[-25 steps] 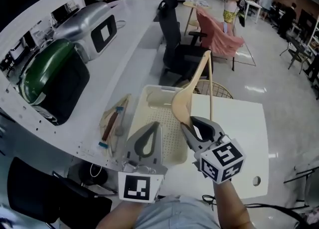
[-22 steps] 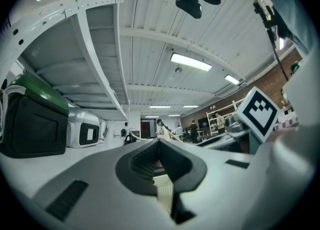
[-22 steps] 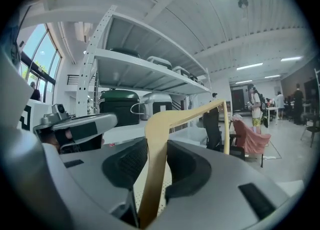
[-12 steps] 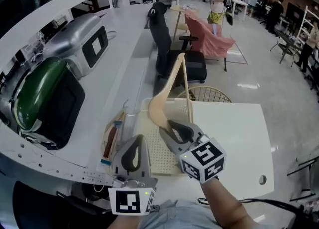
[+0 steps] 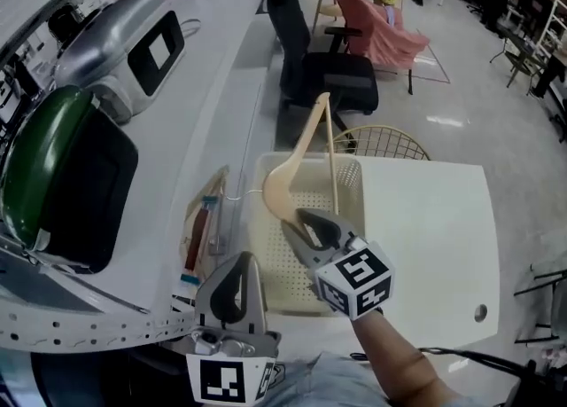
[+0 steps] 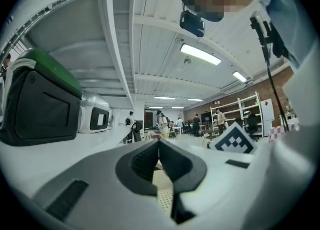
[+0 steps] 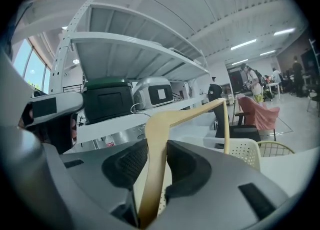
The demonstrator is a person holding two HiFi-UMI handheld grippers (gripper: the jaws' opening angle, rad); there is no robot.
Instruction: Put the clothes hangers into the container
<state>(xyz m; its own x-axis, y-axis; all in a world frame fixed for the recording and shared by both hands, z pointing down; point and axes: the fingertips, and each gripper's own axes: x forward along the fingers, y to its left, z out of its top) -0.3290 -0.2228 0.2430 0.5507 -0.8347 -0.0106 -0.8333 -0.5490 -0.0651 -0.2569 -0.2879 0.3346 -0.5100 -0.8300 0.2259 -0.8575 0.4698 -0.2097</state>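
A pale wooden clothes hanger [image 5: 276,191] sticks up and away from my right gripper [image 5: 299,219], which is shut on its broad lower end. The hanger [image 7: 190,115] runs straight between the right gripper's [image 7: 159,143] pads. It hangs over the white perforated container [image 5: 271,259], whose rim [image 7: 245,149] shows behind it. My left gripper [image 5: 240,257] is at the container's near left corner, shut with nothing in it. In the left gripper view its tips [image 6: 159,143] meet above the container's dotted floor [image 6: 164,196].
The container stands on a white table [image 5: 425,237]. Left of it, on the curved shelf, lies a clear bag with a red-handled item [image 5: 200,226]. A green-lidded black case [image 5: 62,175] and a silver case [image 5: 124,42] sit further left. A black chair [image 5: 323,68] stands beyond.
My right gripper has carried the hanger down and in over the container. The left gripper has drawn back toward the container's near left corner.
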